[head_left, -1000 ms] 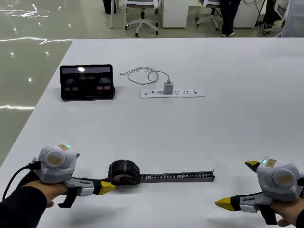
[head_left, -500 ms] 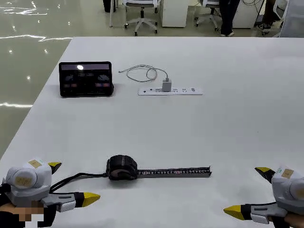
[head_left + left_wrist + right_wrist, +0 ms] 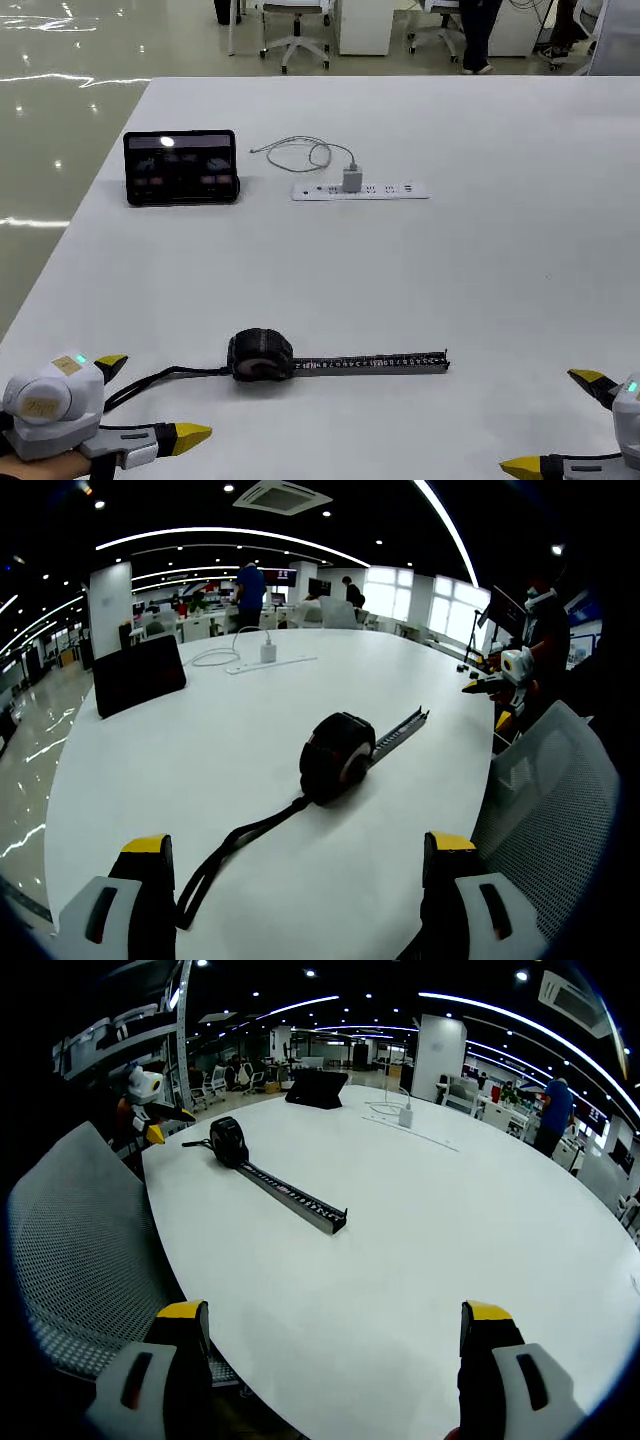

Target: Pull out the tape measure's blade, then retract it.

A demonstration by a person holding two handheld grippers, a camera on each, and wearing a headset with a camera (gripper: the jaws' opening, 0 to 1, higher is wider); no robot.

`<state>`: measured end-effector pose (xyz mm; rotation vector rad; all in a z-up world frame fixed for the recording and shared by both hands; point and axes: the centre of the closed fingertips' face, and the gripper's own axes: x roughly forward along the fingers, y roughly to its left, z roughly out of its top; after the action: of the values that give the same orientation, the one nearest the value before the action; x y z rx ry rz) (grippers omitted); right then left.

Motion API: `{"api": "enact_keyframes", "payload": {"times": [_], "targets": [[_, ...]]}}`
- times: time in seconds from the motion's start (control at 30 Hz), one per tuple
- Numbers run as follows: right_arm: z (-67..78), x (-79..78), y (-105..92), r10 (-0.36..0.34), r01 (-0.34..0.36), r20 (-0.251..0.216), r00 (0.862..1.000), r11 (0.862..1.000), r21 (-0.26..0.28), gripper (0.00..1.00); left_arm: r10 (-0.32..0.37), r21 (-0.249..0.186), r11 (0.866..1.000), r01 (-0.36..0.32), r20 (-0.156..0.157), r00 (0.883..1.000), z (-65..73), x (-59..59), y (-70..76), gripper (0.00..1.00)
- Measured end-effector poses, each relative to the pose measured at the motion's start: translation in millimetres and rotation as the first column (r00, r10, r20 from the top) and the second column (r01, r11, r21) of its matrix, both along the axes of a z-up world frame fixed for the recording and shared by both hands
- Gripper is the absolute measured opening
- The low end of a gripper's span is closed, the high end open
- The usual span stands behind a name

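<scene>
Head view: tape measure (image 3: 261, 355) blade (image 3: 372, 363) extended; left gripper (image 3: 153, 398), right gripper (image 3: 552, 422) jaws spread.

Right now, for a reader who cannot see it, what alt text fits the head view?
A black tape measure lies on the white table with its blade pulled out to the right, between the open left gripper and open right gripper, neither holding it. Farther back stand a dark tablet and a white power strip.
</scene>
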<state>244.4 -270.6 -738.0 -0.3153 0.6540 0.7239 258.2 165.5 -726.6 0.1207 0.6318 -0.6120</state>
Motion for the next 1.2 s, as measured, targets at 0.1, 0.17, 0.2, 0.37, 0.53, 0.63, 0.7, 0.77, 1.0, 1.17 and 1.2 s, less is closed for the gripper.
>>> {"api": "enact_keyframes", "payload": {"times": [0.1,0.17,0.2,0.37,0.53,0.63,0.7,0.77,1.0,1.17,1.2], "targets": [[2.4,0.6,1.4,0.003,-0.003,0.004,1.0,1.0,-0.002,1.0,-0.001,-0.001,1.0,0.001,-0.002,1.0,0.1,-0.7,-1.0,0.98],[4.0,0.9,1.7,0.009,-0.009,0.01,1.0,1.0,-0.003,1.0,0.0,-0.007,1.0,0.0,0.01,1.0,3.1,-0.3,-2.6,1.0],[4.7,0.4,2.2,0.012,-0.012,0.009,1.0,1.0,0.002,1.0,0.0,-0.007,1.0,0.0,0.009,1.0,3.7,-1.2,-3.0,1.0],[6.6,2.9,-3.5,-0.002,0.002,0.028,1.0,1.0,-0.006,1.0,-0.016,-0.016,1.0,0.016,-0.003,1.0,2.7,-3.7,-7.7,1.0],[7.7,3.9,-5.4,-0.008,0.009,0.031,0.999,1.0,-0.005,1.0,-0.021,0.0,1.0,0.021,-0.004,1.0,1.3,-2.7,-8.9,1.0],[6.1,4.2,-3.3,0.004,-0.004,0.024,1.0,1.0,-0.006,1.0,-0.013,0.012,1.0,0.013,-0.013,1.0,-0.1,0.2,-6.8,1.0],[5.6,6.6,-3.2,0.011,-0.011,0.029,1.0,1.0,-0.014,1.0,-0.015,0.009,1.0,0.015,-0.012,1.0,1.5,2.2,-8.7,1.0],[7.6,10.7,-1.6,0.017,-0.017,0.035,0.999,1.0,-0.016,1.0,-0.018,0.011,1.0,0.018,-0.016,1.0,3.5,5.4,-11.9,1.0],[10.0,23.3,5.2,0.049,-0.048,0.035,0.998,0.999,-0.024,1.0,-0.023,0.002,1.0,0.023,-0.015,1.0,6.4,18.5,-26.2,1.0],[7.2,31.1,12.9,0.083,-0.083,0.017,0.996,0.996,-0.024,1.0,-0.005,-0.017,1.0,0.005,-0.02,1.0,5.7,34.6,-33.7,1.0],[6.4,32.3,14.1,0.088,-0.087,0.011,0.996,0.996,-0.023,1.0,-0.006,-0.03,1.0,0.006,-0.022,1.0,6.0,36.4,-37.8,1.0]]}}
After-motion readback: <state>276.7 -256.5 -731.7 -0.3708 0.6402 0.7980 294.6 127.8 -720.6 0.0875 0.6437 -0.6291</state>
